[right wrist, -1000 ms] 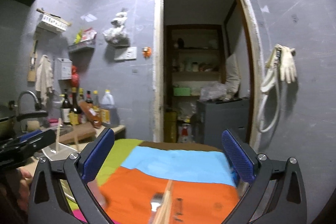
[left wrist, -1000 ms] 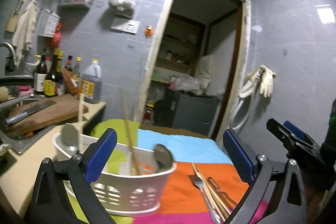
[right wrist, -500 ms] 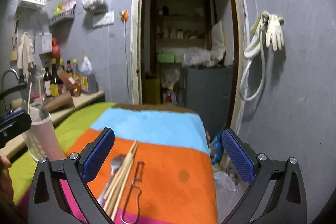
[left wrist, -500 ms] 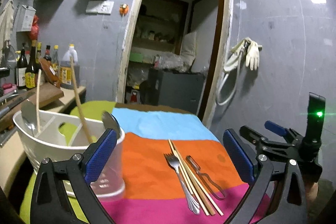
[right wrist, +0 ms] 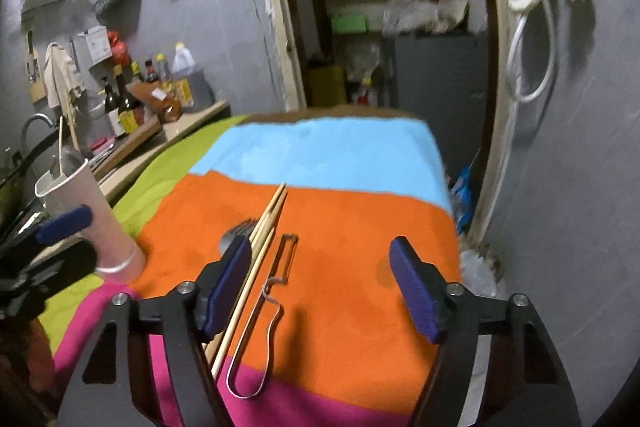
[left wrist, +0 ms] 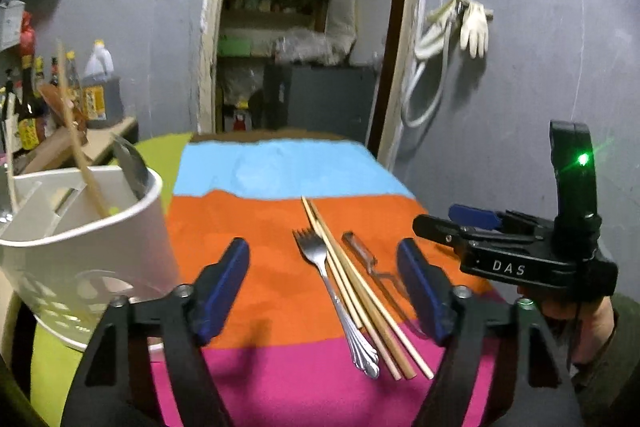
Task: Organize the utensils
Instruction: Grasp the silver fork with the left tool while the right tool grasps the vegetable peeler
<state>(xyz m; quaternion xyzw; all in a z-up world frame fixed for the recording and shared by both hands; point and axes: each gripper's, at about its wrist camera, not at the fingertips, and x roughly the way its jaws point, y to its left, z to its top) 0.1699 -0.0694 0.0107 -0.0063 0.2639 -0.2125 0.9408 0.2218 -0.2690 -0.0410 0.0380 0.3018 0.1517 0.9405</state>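
Note:
A metal fork point(left wrist: 332, 291), wooden chopsticks point(left wrist: 360, 287) and a wire-handled peeler point(left wrist: 372, 267) lie side by side on the striped cloth point(left wrist: 260, 227). A white utensil holder point(left wrist: 80, 243) with chopsticks and spoons in it stands at the left. My left gripper point(left wrist: 324, 291) is open and empty, low over the cloth just before the fork. My right gripper point(right wrist: 320, 287) is open and empty, above the peeler point(right wrist: 276, 283) and chopsticks point(right wrist: 260, 239); the fork point(right wrist: 236, 231) is partly hidden behind its left finger. The holder also shows in the right wrist view point(right wrist: 88, 223).
A counter point(right wrist: 168, 135) at the left holds bottles point(right wrist: 124, 107), a cutting board and a sink tap. A doorway point(left wrist: 304, 27) with shelves and a grey cabinet lies beyond the table. Gloves and a hose point(left wrist: 452, 35) hang on the right wall. The table's right edge drops to the floor.
Both grippers have swung to the right and tilted down toward the loose utensils, which now lie between their fingers. The white holder has shifted to the left edge of both views.

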